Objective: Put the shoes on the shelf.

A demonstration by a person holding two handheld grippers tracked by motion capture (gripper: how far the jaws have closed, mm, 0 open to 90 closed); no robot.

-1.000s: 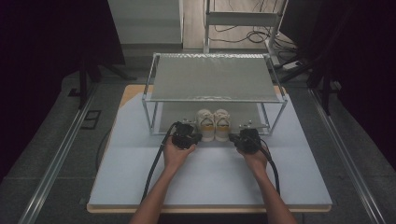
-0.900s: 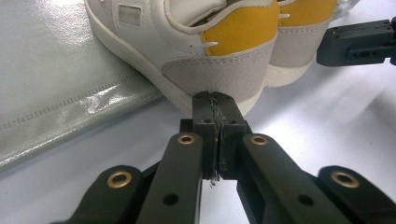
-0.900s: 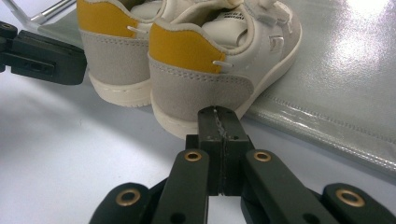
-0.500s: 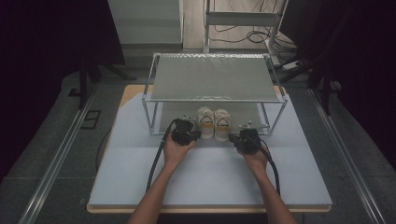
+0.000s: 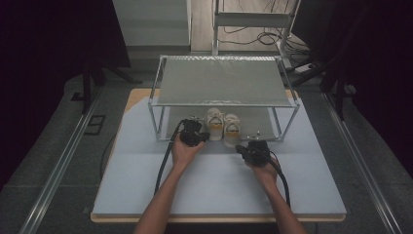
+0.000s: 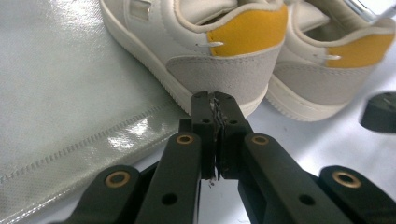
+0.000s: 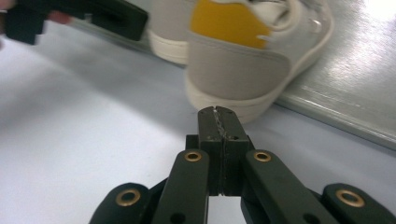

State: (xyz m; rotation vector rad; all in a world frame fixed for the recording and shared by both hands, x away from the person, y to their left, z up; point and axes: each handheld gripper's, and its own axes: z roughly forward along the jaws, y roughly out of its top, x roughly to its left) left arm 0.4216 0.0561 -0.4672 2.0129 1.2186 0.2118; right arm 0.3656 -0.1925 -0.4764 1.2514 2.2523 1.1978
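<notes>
A pair of white sneakers with yellow heel tabs stands under the front edge of a metal rack (image 5: 221, 85), heels toward me: left shoe (image 5: 214, 124), right shoe (image 5: 232, 129). My left gripper (image 5: 195, 127) is shut and empty. In the left gripper view its tips (image 6: 215, 99) sit just short of the left shoe's heel (image 6: 224, 65), with the right shoe (image 6: 327, 74) beside it. My right gripper (image 5: 249, 147) is shut and empty too. In the right gripper view its tips (image 7: 218, 112) are close to the right shoe's heel (image 7: 238, 65).
The rack has a mesh top shelf and a shiny grey lower sheet (image 6: 70, 116) that the shoes rest on. A white mat (image 5: 219, 185) covers the table in front. Black cables trail from both grippers toward me.
The left gripper has edged slightly forward toward the left shoe. The right gripper and the shoes have hardly moved.
</notes>
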